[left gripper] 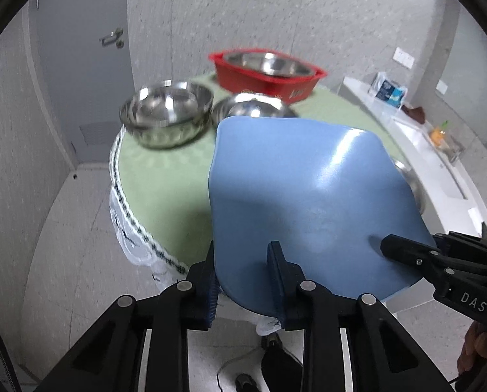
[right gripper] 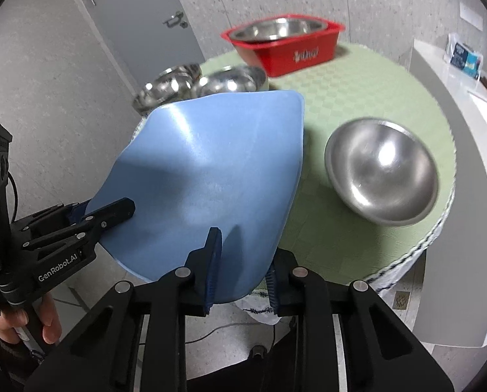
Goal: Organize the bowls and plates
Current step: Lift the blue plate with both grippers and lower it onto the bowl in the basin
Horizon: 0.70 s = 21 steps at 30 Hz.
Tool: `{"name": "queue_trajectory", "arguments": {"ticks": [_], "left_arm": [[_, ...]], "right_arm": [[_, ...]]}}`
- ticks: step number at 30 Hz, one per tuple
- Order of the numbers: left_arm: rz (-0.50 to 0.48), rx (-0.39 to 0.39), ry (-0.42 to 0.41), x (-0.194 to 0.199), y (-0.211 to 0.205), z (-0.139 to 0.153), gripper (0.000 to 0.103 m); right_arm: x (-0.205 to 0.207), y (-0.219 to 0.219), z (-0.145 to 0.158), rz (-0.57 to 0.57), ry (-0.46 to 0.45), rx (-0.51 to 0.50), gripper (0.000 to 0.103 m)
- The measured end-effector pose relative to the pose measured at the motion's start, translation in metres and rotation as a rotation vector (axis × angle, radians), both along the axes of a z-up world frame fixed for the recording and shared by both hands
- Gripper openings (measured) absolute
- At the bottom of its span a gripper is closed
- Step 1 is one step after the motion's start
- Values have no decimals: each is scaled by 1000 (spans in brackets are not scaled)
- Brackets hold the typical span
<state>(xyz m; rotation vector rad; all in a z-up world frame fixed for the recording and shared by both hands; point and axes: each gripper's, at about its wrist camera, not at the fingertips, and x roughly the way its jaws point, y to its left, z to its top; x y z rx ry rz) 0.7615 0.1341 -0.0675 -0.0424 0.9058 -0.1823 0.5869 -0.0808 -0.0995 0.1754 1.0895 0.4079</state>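
Blue plate sits nearest both cameras, lifted above the near edge of the round table and tilted. Both grippers clamp its near rim. The left gripper has 1 finger on top of the plate and 1 beneath, and so does the right gripper, which grips the rim just beside it.

On the green tablecloth, to the right of the plate, lies 1 steel bowl, tipped toward the camera. Farther back on the left, 2 steel bowls stand touching or nearly so. At the far edge stands a red basin with a steel bowl inside it. Beyond the table are a grey door and a white counter.
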Motion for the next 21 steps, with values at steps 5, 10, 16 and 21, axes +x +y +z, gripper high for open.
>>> {"name": "queue_trajectory", "arguments": {"ticks": [5, 10, 16, 21], "left_arm": [[-7, 21, -77, -3, -3, 35, 24], [5, 5, -119, 12, -5, 59, 24], [11, 18, -154, 63, -14, 75, 24], [20, 29, -157, 136, -28, 73, 24]], "right_arm": [[3, -7, 29, 3, -46, 10, 25], [29, -8, 52, 18, -105, 5, 25], [85, -10, 66, 29, -158, 4, 25], [147, -17, 66, 35, -184, -4, 25]]}}
